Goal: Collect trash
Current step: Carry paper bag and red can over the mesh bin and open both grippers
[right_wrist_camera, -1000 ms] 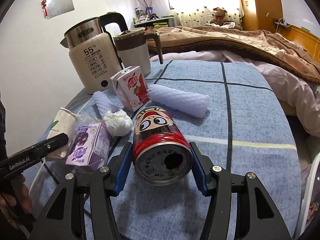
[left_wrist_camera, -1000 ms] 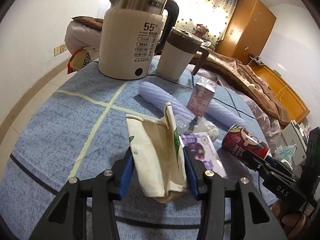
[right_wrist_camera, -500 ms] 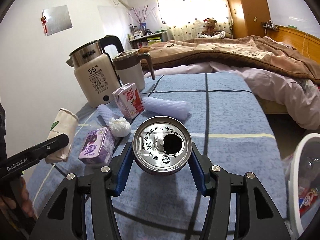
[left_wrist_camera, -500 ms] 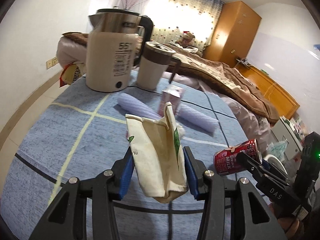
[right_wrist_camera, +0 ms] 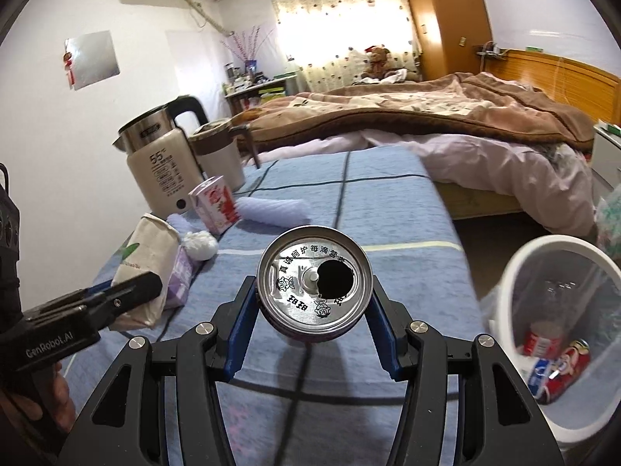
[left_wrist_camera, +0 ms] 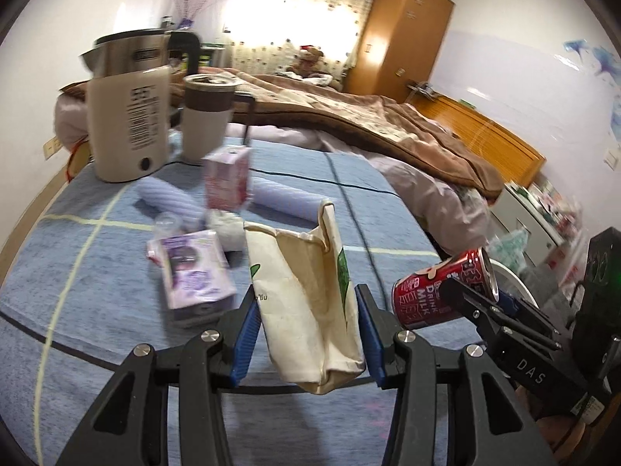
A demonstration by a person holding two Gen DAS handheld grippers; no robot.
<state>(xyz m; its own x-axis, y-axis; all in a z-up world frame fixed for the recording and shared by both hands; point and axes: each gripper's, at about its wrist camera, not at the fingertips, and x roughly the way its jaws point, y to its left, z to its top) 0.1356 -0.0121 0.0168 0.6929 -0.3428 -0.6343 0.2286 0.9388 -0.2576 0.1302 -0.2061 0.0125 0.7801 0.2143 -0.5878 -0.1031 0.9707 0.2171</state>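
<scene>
My left gripper [left_wrist_camera: 306, 330] is shut on a crumpled cream carton [left_wrist_camera: 306, 299] with green print, held above the blue tablecloth [left_wrist_camera: 97, 272]. My right gripper [right_wrist_camera: 314, 318] is shut on a red milk can [right_wrist_camera: 314, 291], its opened silver top facing the camera; the same can [left_wrist_camera: 431, 295] shows at the right of the left wrist view. A purple drink carton [left_wrist_camera: 194, 275], a pink strawberry carton [left_wrist_camera: 227, 182], a white paper wad [right_wrist_camera: 200, 244] and lilac foam sleeves [left_wrist_camera: 283, 198] lie on the table. A white bin [right_wrist_camera: 551, 310] stands at the right, below the table edge.
A cream kettle [left_wrist_camera: 128, 116] and a lidded jug [left_wrist_camera: 207, 116] stand at the table's far left. The bin holds cans [right_wrist_camera: 559, 353]. A bed with a brown blanket [right_wrist_camera: 407, 112] lies beyond the table, a wooden wardrobe [left_wrist_camera: 399, 31] behind it.
Both grippers have swung to the right and lifted with their loads. The can has tipped so its top faces the camera, and the white bin has come into the right wrist view.
</scene>
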